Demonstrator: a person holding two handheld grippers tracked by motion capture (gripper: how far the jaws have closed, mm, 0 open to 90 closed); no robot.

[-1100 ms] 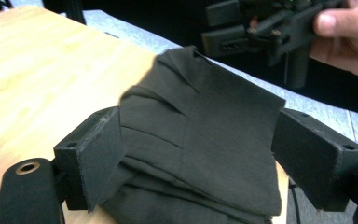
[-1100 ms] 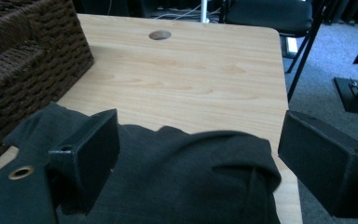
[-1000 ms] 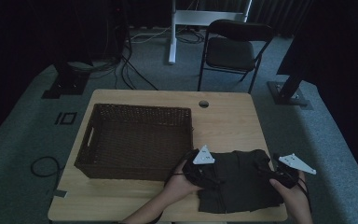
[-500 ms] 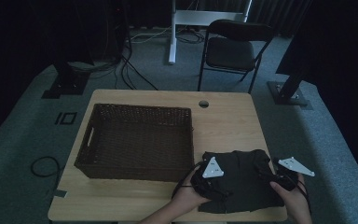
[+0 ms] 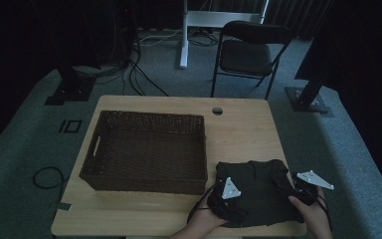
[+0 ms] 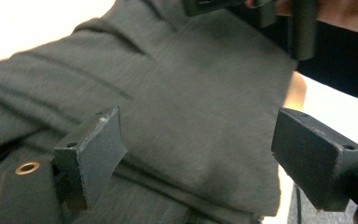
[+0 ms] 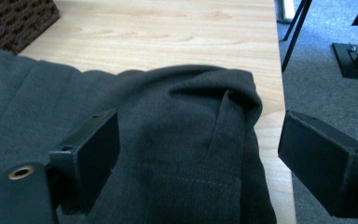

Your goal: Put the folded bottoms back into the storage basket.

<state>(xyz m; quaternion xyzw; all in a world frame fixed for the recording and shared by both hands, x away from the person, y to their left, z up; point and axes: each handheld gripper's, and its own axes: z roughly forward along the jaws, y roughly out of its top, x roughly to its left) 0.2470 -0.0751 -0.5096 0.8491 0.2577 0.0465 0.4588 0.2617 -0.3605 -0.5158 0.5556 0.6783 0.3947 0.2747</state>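
A dark grey folded garment (image 5: 256, 191) lies on the front right part of the wooden table (image 5: 238, 134). My left gripper (image 5: 225, 198) hangs over its near left corner, open, with cloth (image 6: 191, 121) spread under its wide-apart jaws. At the garment's right edge my right gripper (image 5: 298, 191) is open too, its jaws straddling a rolled fold (image 7: 200, 135) without closing on it. In the left gripper view the right gripper (image 6: 261, 14) and a hand appear at the top.
A dark brown wicker basket (image 5: 149, 152) with nothing in it sits on the left half of the table, close to the garment. A cable hole (image 5: 217, 110) is near the far edge. A folding chair (image 5: 248, 52) stands beyond the table. The table's right edge (image 7: 275, 70) is close to the garment.
My left gripper has moved toward the near edge, from the garment's upper left to its front left corner. The right gripper has barely shifted.
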